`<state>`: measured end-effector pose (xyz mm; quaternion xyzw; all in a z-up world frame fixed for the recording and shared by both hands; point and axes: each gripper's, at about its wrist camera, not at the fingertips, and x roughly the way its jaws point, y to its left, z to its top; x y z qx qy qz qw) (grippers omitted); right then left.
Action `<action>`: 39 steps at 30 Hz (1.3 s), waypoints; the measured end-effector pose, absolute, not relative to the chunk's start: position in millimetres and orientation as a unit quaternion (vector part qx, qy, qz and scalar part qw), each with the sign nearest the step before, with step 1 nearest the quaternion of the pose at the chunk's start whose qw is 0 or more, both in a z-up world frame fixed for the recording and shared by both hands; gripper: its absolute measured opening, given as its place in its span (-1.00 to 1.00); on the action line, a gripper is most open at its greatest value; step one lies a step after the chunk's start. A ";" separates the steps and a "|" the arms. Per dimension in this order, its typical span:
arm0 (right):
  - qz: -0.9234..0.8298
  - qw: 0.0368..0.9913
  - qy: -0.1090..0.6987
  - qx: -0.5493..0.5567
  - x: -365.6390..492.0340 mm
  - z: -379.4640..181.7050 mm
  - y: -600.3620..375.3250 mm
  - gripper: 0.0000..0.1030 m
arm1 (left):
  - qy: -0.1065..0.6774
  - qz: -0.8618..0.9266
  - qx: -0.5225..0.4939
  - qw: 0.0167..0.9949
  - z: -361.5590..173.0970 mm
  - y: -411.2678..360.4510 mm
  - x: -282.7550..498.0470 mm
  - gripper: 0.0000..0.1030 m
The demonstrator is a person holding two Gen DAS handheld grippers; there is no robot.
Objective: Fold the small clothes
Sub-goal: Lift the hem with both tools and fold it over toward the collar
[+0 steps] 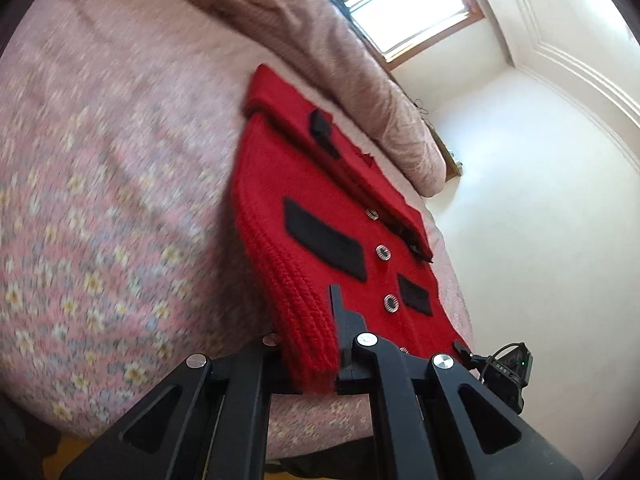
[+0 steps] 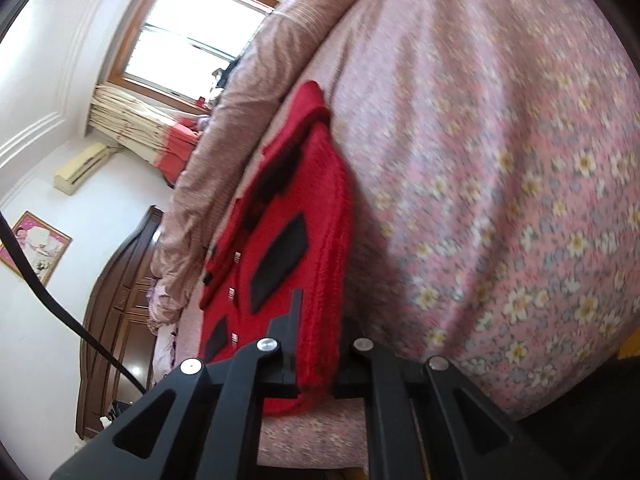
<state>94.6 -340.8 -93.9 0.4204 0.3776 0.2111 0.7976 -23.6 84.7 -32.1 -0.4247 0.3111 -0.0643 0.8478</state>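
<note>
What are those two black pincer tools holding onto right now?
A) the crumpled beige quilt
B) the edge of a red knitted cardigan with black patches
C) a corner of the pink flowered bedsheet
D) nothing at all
B: in each wrist view the ribbed hem of the red knitted cardigan with black patches and shiny buttons is pinched between the black fingers of the left gripper and the right gripper, above the pink flowered bedsheet.
</note>
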 end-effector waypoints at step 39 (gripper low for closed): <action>0.265 0.822 0.299 0.406 398.7 -47.9 -293.8 -0.85 | 0.291 -0.057 -0.400 0.867 -24.0 185.4 275.5 -0.99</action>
